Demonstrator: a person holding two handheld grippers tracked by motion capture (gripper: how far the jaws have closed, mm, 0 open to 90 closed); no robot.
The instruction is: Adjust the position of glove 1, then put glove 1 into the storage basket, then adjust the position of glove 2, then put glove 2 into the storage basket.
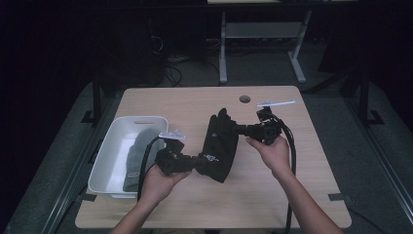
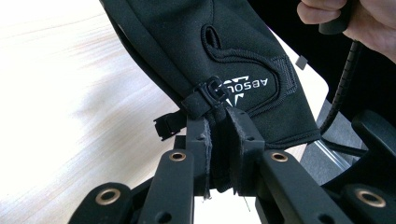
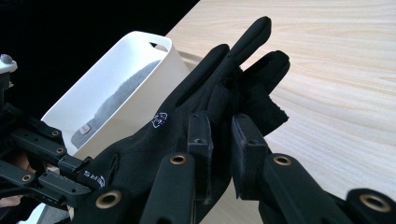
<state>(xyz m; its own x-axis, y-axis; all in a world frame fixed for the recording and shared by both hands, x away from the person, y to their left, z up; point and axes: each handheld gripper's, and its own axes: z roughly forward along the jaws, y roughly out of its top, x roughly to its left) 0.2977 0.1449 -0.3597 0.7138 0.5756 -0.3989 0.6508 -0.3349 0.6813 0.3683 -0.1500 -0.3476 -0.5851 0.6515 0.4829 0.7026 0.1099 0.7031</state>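
Glove (image 1: 220, 146), black, hangs stretched between the two grippers over the middle of the tabletop (image 1: 195, 105), just right of the white bin (image 1: 109, 146). In the high view it runs from near the person's side, beside the bin's right wall, up and away to its fingertips, further from the bin.

Left gripper (image 1: 197, 161) has its fingers (image 2: 201, 140) closed on the glove's cuff end. The left gripper view shows both pads pinched on the fabric just below a small black clip (image 2: 212, 91) and beside white lettering printed on the cuff. A short strap with a buckle (image 2: 166, 125) sticks out from the cuff edge toward the tabletop side.

Right gripper (image 1: 239, 129) has its fingers (image 3: 200, 133) closed on the glove's other end, at the base of the glove's own finger sleeves. In the right gripper view the pads clamp the fabric there, while the sleeves point away past them, spread slightly, above the wood. A small white logo (image 3: 159, 119) sits on the back of the glove near the grip.

Inside the bin, left of the glove, lies a grey knitted item (image 1: 136, 156) with a small tag; it reaches along the bin floor and is apart from the glove. The right gripper view shows it too, behind the glove, resting against the bin's inner wall.

A hand holds each gripper from the near side of the tabletop, cables (image 1: 291, 146) trailing back toward the person.
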